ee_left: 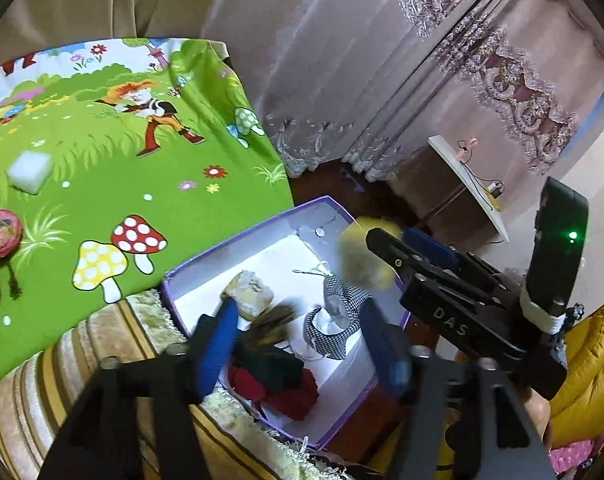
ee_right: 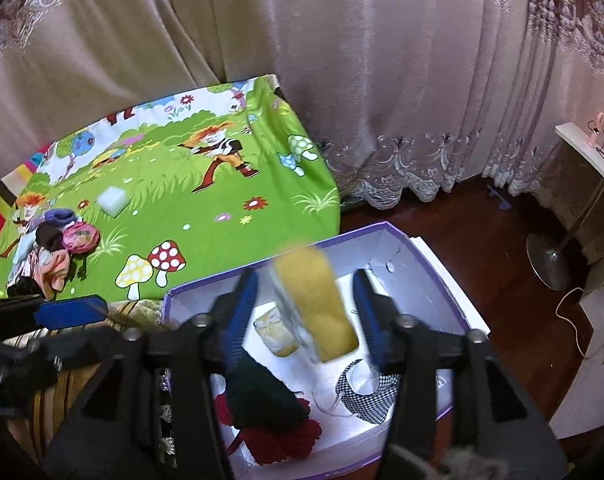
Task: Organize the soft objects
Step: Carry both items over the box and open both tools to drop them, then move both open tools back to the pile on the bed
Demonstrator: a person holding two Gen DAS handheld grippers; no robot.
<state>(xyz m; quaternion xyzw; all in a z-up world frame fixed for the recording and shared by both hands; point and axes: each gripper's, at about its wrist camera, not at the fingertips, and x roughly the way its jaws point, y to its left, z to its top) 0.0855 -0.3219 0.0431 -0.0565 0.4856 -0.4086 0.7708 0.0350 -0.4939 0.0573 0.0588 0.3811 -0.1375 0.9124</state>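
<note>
Hovering over the purple-rimmed box (ee_right: 442,264), both claws stand apart with nothing clamped. Between the pads of the right claw (ee_right: 308,308) a yellow sponge (ee_right: 314,300) shows blurred and clear of both pads; by the look of it, it is dropping toward the box. The left claw (ee_left: 297,336) is likewise spread above the box, with no item between its pads.

Inside the box lie a red and dark green knit item (ee_right: 269,424), a black-and-white checked cloth (ee_right: 366,396) and a pale crusted sponge (ee_right: 275,332). A brown streak (ee_left: 269,320) near the left claw is too blurred to identify.

Beyond the box, on the green cartoon cloth (ee_left: 161,196) covering the tabletop, work remains. A white foam block (ee_right: 111,200) lies alone, well apart from the box. Farther from the box, at the far left of the cloth, sits a heap of mixed soft items (ee_right: 57,244), among them a pink round piece and an orange garment.

Judged progress: roughly half done; several items are boxed, the block and heap remain.
</note>
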